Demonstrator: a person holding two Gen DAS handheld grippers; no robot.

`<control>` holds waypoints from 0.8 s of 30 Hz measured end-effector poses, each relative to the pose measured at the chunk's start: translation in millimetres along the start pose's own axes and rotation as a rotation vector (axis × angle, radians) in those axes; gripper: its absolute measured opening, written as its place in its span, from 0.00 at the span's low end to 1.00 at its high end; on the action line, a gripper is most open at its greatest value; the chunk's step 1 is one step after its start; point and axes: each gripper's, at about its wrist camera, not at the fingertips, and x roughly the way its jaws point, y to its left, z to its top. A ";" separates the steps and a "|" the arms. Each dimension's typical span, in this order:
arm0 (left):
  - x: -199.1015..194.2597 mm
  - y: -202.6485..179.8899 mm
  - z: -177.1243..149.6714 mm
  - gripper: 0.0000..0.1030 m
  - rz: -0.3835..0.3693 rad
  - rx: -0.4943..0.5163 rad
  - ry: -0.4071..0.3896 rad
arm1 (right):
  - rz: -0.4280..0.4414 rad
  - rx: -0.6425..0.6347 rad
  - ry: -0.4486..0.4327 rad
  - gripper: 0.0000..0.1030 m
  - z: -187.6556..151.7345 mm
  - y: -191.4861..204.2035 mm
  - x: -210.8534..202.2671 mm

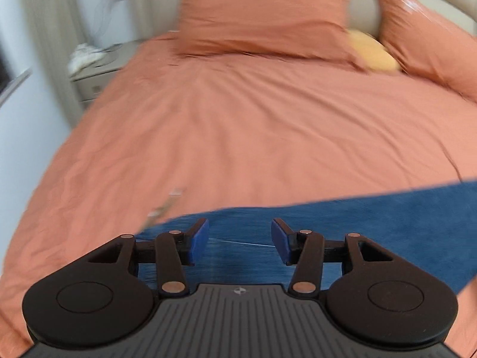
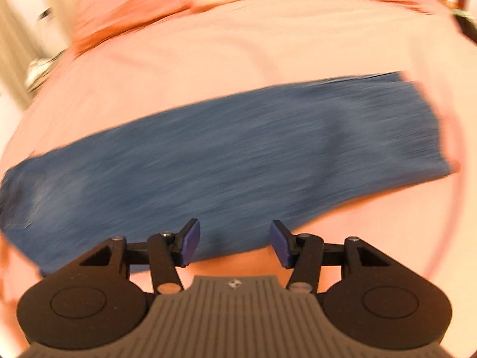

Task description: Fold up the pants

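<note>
Left wrist view: my left gripper (image 1: 240, 243) stands with jaws apart, nothing between them, above the blue pants (image 1: 357, 217) lying on the orange bed cover (image 1: 238, 137).

Right wrist view: my right gripper (image 2: 235, 246) is likewise spread and empty. The pants (image 2: 223, 161) lie as one long band, seemingly leg laid over leg, though blur limits certainty. Crosswise folds remain. No containers in sight.

Left gripper (image 1: 240, 240) open over blue pants (image 1: 372, 217) on orange bed (image 1: 238, 125); nothing gripped.
</note>
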 end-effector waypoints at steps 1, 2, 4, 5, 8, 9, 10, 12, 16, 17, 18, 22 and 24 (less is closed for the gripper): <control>10.5 -15.6 0.4 0.56 -0.015 0.027 0.006 | -0.029 0.003 -0.011 0.48 8.3 -16.7 -1.6; 20.8 -31.2 1.3 0.56 -0.030 0.054 0.014 | -0.056 -0.003 -0.019 0.48 15.5 -32.8 -3.6; 41.1 -60.2 2.3 0.56 -0.059 0.100 0.037 | -0.106 -0.018 -0.040 0.48 30.0 -62.6 -6.2; 51.6 -71.2 1.4 0.56 -0.070 0.123 0.048 | -0.126 -0.023 -0.052 0.48 38.0 -76.8 -6.5; 78.8 -107.1 3.1 0.56 -0.085 0.189 0.082 | -0.179 -0.015 -0.084 0.48 63.3 -115.5 -0.8; 88.4 -116.4 3.4 0.56 -0.089 0.211 0.087 | -0.187 -0.010 -0.091 0.47 71.9 -127.1 2.8; 98.3 -124.4 3.5 0.56 -0.094 0.231 0.090 | -0.197 -0.005 -0.094 0.47 82.1 -138.1 7.4; 117.7 -136.3 5.7 0.56 -0.105 0.260 0.102 | -0.220 0.004 -0.096 0.47 100.7 -157.5 20.5; 146.0 -156.5 9.4 0.61 -0.132 0.338 0.123 | -0.252 0.026 -0.085 0.47 137.3 -192.3 58.3; 151.2 -160.0 10.7 0.63 -0.138 0.360 0.123 | -0.253 0.033 -0.081 0.47 143.8 -197.5 66.4; 155.7 -162.8 11.5 0.64 -0.147 0.379 0.122 | -0.249 0.041 -0.078 0.46 150.1 -203.1 75.1; 177.9 -177.2 13.4 0.63 -0.167 0.412 0.145 | -0.234 0.057 -0.056 0.20 165.4 -213.0 100.7; 185.8 -179.5 11.8 0.48 -0.183 0.409 0.154 | -0.222 0.037 -0.044 0.08 168.5 -210.2 106.3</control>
